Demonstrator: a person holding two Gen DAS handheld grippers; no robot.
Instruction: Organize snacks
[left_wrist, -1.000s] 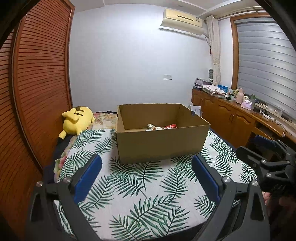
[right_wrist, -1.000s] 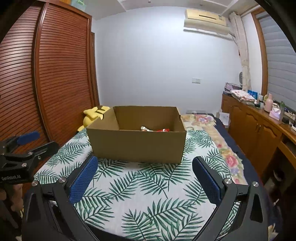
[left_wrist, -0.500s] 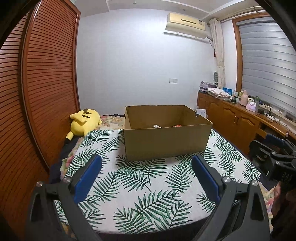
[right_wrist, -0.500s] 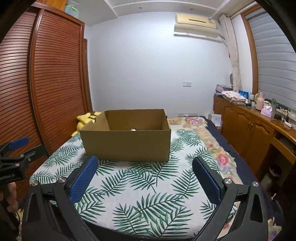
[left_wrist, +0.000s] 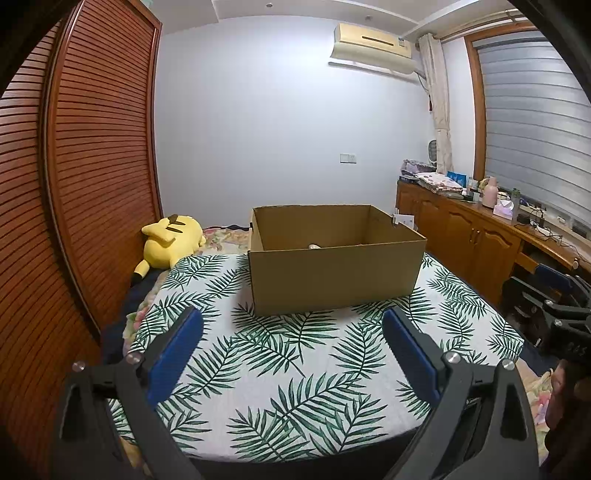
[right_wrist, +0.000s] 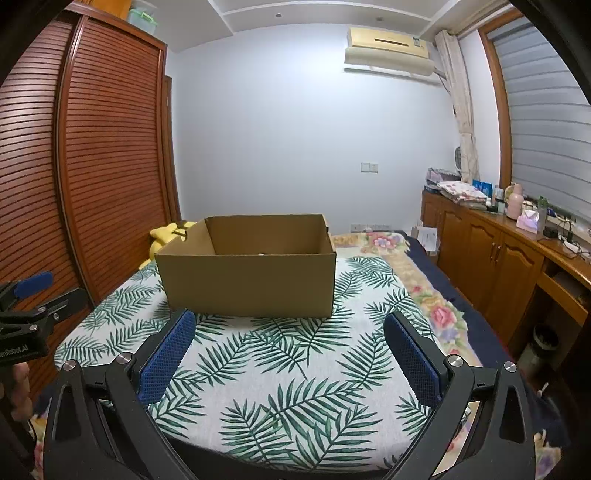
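An open brown cardboard box (left_wrist: 336, 275) (right_wrist: 247, 284) stands on a bed covered with a palm-leaf cloth (left_wrist: 291, 362) (right_wrist: 288, 365). Only a sliver of a snack (left_wrist: 314, 246) shows above its front wall; the other contents are hidden. My left gripper (left_wrist: 291, 350) hovers open over the near end of the bed, well short of the box, with nothing between its blue pads (left_wrist: 173, 354). My right gripper (right_wrist: 291, 350) is open and empty too, equally far back. Each gripper also appears at the edge of the other's view.
A yellow plush toy (left_wrist: 171, 240) lies left of the box beside the slatted wooden wardrobe (left_wrist: 74, 192). A wooden cabinet (left_wrist: 480, 243) with clutter on top runs along the right wall. A floral blanket (right_wrist: 424, 291) lies at the bed's right edge.
Both grippers have pulled back and lowered away from the box, so its contents have dropped out of sight behind the front wall. Both stay open.
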